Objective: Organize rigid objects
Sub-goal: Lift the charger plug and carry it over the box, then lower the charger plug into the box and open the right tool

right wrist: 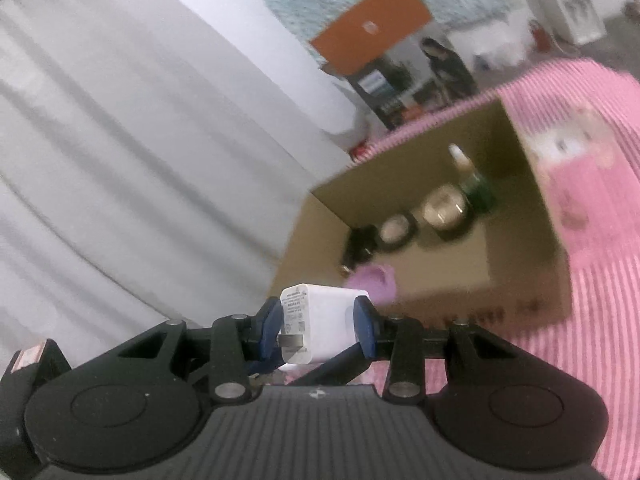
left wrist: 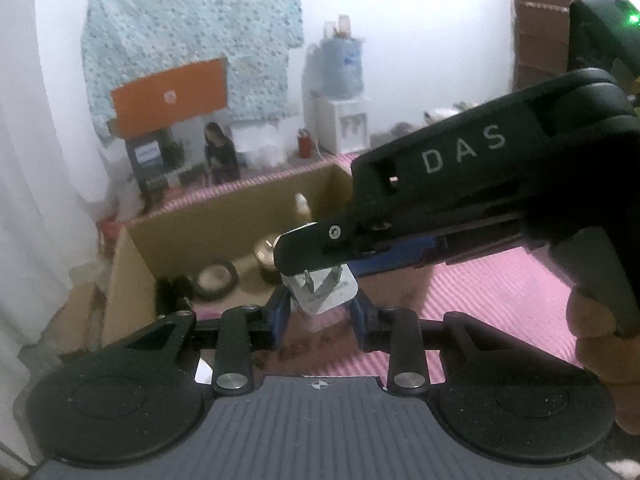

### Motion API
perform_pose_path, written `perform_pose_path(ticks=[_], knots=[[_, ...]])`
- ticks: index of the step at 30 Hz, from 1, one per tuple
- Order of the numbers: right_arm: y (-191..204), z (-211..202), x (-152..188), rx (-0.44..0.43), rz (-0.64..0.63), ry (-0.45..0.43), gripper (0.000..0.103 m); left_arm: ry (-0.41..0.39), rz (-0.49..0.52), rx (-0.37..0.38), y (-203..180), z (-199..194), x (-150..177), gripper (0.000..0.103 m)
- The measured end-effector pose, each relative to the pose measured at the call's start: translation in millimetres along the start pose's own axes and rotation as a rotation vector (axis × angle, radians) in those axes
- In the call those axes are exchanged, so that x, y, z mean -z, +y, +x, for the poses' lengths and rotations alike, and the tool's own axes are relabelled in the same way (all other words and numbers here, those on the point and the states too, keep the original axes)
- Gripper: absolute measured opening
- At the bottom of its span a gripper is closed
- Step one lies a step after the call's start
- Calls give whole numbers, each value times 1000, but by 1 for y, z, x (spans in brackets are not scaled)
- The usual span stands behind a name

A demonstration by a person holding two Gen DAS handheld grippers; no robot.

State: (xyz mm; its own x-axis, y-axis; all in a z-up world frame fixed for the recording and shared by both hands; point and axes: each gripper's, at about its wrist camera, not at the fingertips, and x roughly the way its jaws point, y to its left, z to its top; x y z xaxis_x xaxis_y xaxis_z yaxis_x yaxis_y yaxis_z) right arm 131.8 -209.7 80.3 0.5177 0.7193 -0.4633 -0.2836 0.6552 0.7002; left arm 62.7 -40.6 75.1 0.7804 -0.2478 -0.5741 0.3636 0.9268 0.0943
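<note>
Right gripper (right wrist: 320, 330) clamps white charger (right wrist: 320, 320) (box (right wrist: 520, 288) near).

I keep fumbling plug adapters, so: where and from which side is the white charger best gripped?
Probably across the blocky body, on two opposite flat faces; the right gripper holds the white charger that way now. Come in at a plain side, so that the metal prongs lie beside a pad rather than under it: they stick out and would seat badly.

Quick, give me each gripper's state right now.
Left gripper: shut on a clear piece under the white charger.
Right gripper: shut on the charger.
</note>
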Motion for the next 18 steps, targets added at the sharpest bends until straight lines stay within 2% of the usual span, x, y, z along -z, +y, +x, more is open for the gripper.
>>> perform_pose_path(ticks=[4,9,18], knots=[[8,12,-27,-11,-42,6,43,7,-20,-10,11,12,-19,31],[2,38,-55,-3,-47,51,43,82,-64,-3,30,43,-37,31],[-54,104,-82,45,62,272,43,312,-205,31,55,119,-29,31]])
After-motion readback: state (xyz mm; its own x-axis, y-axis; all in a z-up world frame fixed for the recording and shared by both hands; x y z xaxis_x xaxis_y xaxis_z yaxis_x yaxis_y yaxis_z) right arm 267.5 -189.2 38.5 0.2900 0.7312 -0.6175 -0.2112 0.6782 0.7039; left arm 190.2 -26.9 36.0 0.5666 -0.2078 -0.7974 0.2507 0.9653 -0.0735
